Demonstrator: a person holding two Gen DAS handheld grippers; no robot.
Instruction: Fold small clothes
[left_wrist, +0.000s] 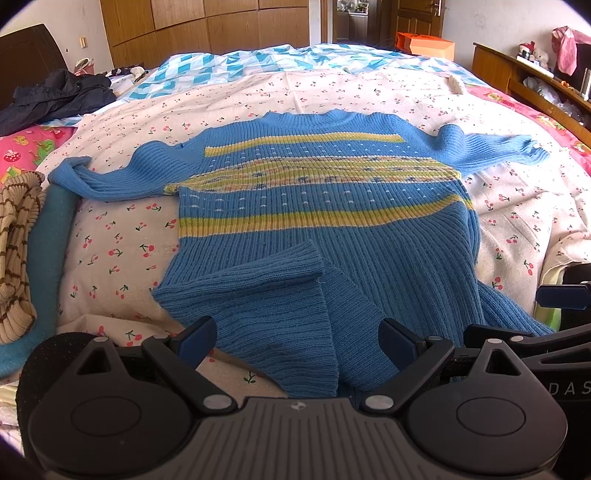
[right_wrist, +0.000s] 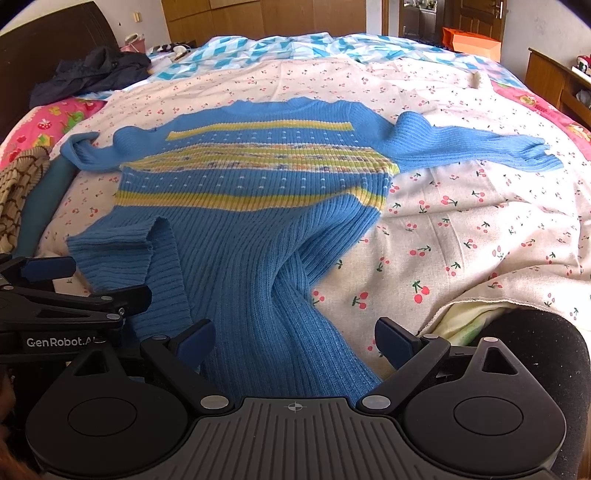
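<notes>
A blue knit sweater (left_wrist: 325, 221) with yellow and green stripes lies spread on the bed, neck far, both sleeves out to the sides; it also shows in the right wrist view (right_wrist: 251, 229). Its near left hem corner (left_wrist: 258, 280) is turned up over the body. My left gripper (left_wrist: 299, 338) is open, with the near hem lying between its fingers. My right gripper (right_wrist: 295, 338) is open over the near right part of the hem. The left gripper's fingers (right_wrist: 48, 267) show at the left edge of the right wrist view.
The sweater lies on a cherry-print quilt (left_wrist: 122, 251) on a bed. A striped beige garment (left_wrist: 14, 251) and a teal cloth (left_wrist: 48, 240) lie at the left. A dark jacket (left_wrist: 55, 96) lies far left. A wooden shelf (left_wrist: 532, 70) stands at the right.
</notes>
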